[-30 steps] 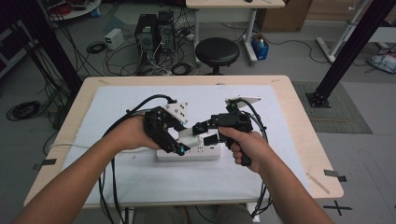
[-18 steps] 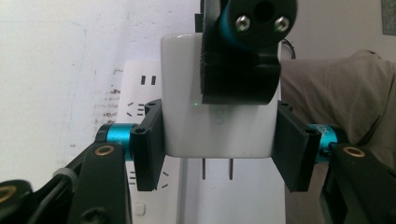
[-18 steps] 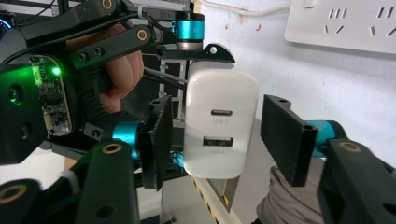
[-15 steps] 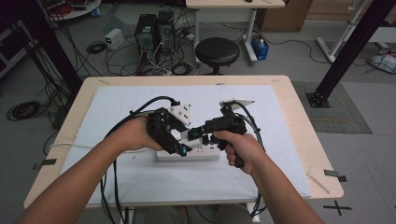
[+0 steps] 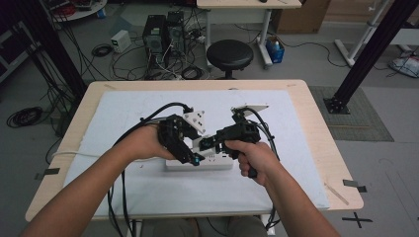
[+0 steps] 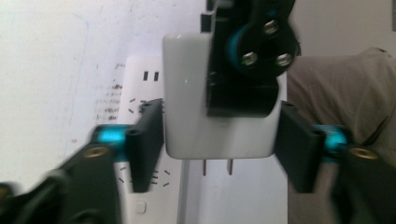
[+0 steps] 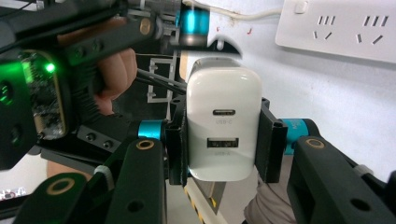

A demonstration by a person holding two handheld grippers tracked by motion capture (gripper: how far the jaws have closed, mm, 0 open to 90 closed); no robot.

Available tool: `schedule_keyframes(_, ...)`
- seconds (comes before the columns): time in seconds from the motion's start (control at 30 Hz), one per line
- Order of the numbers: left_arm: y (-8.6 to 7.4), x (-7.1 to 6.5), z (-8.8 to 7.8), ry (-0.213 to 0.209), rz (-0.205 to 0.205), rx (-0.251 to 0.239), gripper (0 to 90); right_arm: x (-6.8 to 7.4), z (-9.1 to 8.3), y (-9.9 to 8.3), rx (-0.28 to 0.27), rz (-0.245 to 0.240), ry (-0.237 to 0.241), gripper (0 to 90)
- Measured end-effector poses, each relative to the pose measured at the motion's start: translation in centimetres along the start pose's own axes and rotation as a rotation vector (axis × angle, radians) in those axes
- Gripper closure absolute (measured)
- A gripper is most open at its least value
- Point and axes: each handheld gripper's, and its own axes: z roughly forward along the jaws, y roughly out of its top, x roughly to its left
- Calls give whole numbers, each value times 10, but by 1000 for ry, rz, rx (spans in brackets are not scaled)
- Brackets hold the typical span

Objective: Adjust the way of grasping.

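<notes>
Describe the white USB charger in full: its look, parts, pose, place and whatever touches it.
The white USB charger is a glossy, round-cornered plastic block with two USB ports on one face and two bare metal prongs on the opposite one. The right gripper clamps its sides. The left gripper, whose jaws have just been opening, brackets it. It hangs unplugged above the white power strip.

The charger point(image 7: 223, 135) is smooth, glossy white plastic with two bare metal prongs, the power strip point(image 5: 200, 163) matt white plastic, the gripper pads point(image 6: 147, 140) matt black, the table point(image 5: 316, 106) pale wood under white cloth point(image 5: 123, 106)
</notes>
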Motion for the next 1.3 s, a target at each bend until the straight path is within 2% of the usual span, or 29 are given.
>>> schedule_keyframes(0.07,0,1,1,-10,-9,18,326,2,-3,0,-17,-10,-22,618)
schedule_keyframes(0.1,0,2,1,-6,-15,41,300,4,-4,0,-19,-19,-48,619)
schedule_keyframes(0.23,-3,9,0,1,-84,91,277,11,-10,0,-27,-56,-160,619)
schedule_keyframes(0.27,-5,12,-3,-2,-114,114,276,13,-11,0,-28,-72,-194,619)
schedule_keyframes(0.3,-5,12,-3,-2,-114,114,270,15,-13,1,-25,-75,-220,619)
schedule_keyframes(0.37,-7,13,-4,14,-138,157,242,18,-16,1,-32,-99,-285,619)
schedule_keyframes(0.5,-13,17,-7,7,-203,258,241,23,-21,3,-20,-126,-406,618)
schedule_keyframes(0.53,-13,17,-7,7,-203,258,240,24,-22,3,-11,-125,-432,618)
schedule_keyframes(0.63,-18,19,-13,13,-220,320,240,25,-24,4,6,-125,-507,618)
schedule_keyframes(0.7,-19,20,-14,4,-229,335,240,25,-25,4,18,-127,-569,619)
schedule_keyframes(0.77,-22,21,-16,-1,-239,386,240,24,-23,5,40,-125,-643,619)
schedule_keyframes(0.87,-25,21,-17,2,-245,427,240,21,-24,7,58,-119,-730,618)
schedule_keyframes(0.93,-26,21,-17,-1,-253,438,239,20,-25,8,64,-114,-794,618)
schedule_keyframes(1.07,-31,21,-19,-8,-263,498,240,16,-28,9,79,-119,-883,618)
schedule_keyframes(1.13,-33,23,-22,1,-272,497,240,14,-31,10,86,-120,-936,618)
schedule_keyframes(1.17,-33,23,-22,1,-272,497,240,14,-31,10,86,-120,-936,618)
schedule_keyframes(1.2,-35,25,-25,4,-285,489,240,13,-35,10,86,-112,-964,618)
schedule_keyframes(1.3,-38,24,-29,7,-301,476,240,12,-39,10,92,-110,-989,618)
